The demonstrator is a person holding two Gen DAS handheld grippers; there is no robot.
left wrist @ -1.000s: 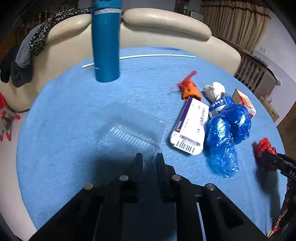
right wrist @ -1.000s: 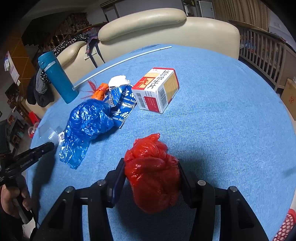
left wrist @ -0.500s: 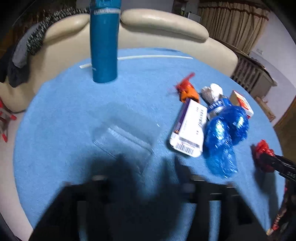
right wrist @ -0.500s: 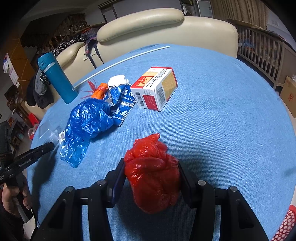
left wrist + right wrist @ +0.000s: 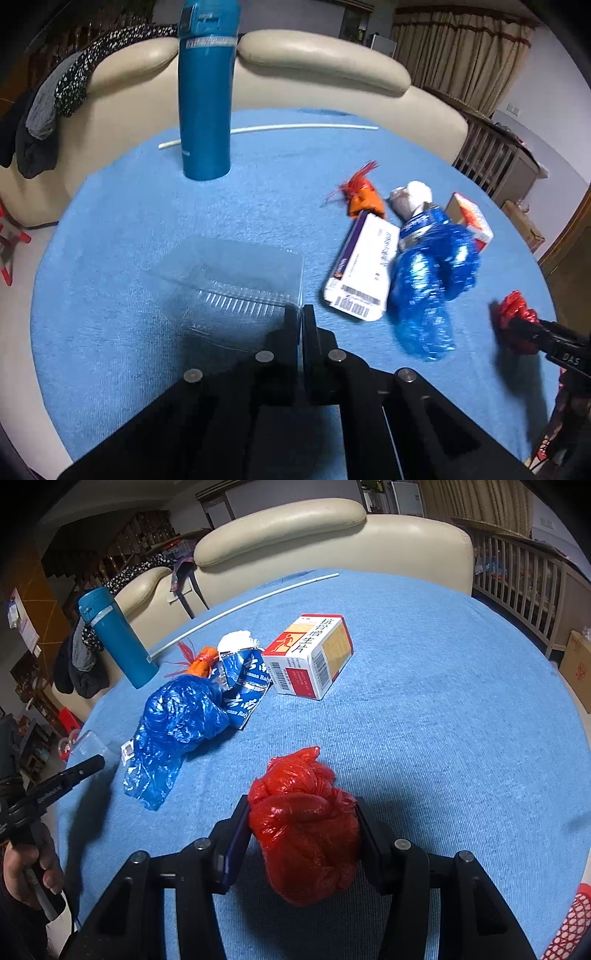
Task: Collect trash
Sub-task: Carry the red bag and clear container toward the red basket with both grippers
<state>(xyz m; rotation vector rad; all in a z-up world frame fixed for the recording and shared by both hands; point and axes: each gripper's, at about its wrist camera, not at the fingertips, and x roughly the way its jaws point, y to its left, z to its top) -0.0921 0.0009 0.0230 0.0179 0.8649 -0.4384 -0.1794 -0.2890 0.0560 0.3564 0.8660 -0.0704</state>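
The right gripper [image 5: 303, 834] pinches a crumpled red plastic bag [image 5: 303, 827] between its two fingers, the bag bulging out above and below the pads over the blue tablecloth [image 5: 443, 738]. The left gripper [image 5: 300, 317] has its jaws pressed almost together on the near edge of a clear plastic clamshell container [image 5: 236, 280], which sits on the cloth directly ahead of it; a thin slit shows between the fingertips, so the grip appears to be on the thin plastic rim. Just right of the container lies a flat white carton with a barcode and a purple edge [image 5: 364, 269], and touching its right side is a crumpled blue plastic bag [image 5: 432, 280]. Behind the blue bag, partly covered by it, lies a torn blue foil packet with white lettering [image 5: 243, 686], with a small orange item trailing red strands [image 5: 201, 661] and a wad of white paper [image 5: 236, 640] at its far end. Just beside the packet, toward the right, rests a red, white and yellow medicine box [image 5: 314, 653] on its side. Farther back on the left stands an upright teal bottle [image 5: 205, 103], and beyond it a thin white rod [image 5: 303, 127] lies along the far edge of the table, in front of a cream sofa [image 5: 321, 62].
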